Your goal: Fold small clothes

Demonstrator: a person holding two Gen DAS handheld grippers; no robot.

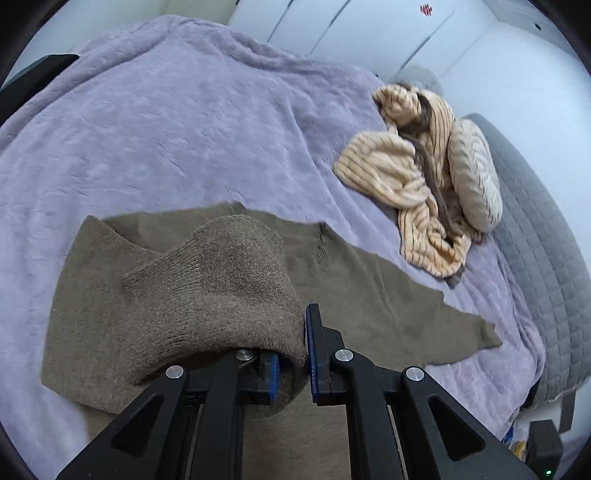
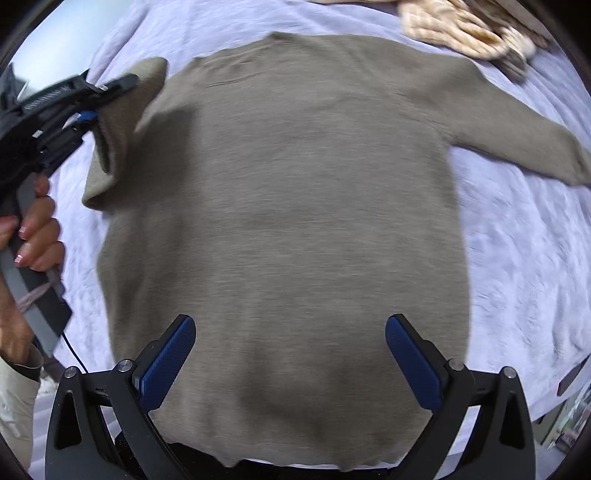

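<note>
A taupe knit sweater (image 2: pixel 288 206) lies flat on the bed, neck away from me. Its right sleeve (image 2: pixel 517 144) stretches out to the side. My left gripper (image 1: pixel 295 332) is shut on the end of the left sleeve (image 1: pixel 221 280), which bunches over the left finger and is lifted above the sweater's body (image 1: pixel 351 288). In the right wrist view that gripper (image 2: pixel 99 107) pinches the sleeve (image 2: pixel 122 129) at the sweater's left shoulder, and a hand (image 2: pixel 37 229) holds its handle. My right gripper (image 2: pixel 290 321) hangs open over the lower body of the sweater, nothing between its fingers.
A lavender plush blanket (image 1: pixel 166 129) covers the bed. A crumpled beige striped throw (image 1: pixel 417 173) and a round pillow (image 1: pixel 476 173) lie beyond the sweater's right sleeve. A grey quilted cover (image 1: pixel 546 236) runs along the bed's right side, and white cupboard doors (image 1: pixel 369 33) stand behind.
</note>
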